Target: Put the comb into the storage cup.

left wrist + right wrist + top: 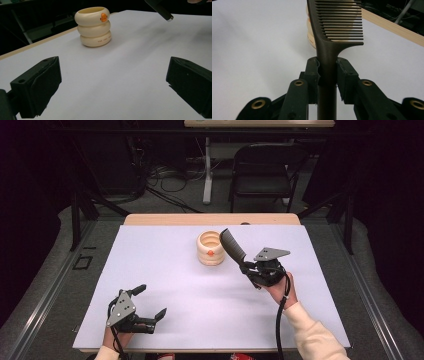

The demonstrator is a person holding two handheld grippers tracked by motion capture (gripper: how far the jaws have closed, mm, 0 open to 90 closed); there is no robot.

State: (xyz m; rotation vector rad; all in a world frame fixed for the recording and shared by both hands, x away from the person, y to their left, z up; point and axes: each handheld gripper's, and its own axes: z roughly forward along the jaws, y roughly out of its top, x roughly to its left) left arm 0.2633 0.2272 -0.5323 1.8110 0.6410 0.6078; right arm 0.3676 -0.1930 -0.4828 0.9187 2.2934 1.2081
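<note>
A black comb (232,247) (338,22) is clamped by its handle in my right gripper (248,268) (327,71), which is shut on it. The comb's toothed end points up and toward a cream ribbed cup (210,248) (93,26) with an orange mark, standing at the back middle of the white mat. In the right gripper view the cup (310,32) sits just behind the comb's teeth. My left gripper (149,302) (112,85) rests near the front left of the mat, jaws wide open with nothing between them. The comb's handle tip (160,10) shows at the top of the left gripper view.
The white mat (175,285) covers a wooden table (210,219). Beyond the table stand a black folding chair (265,167) and a desk leg with cables on the floor. Dark frame bars run along both sides.
</note>
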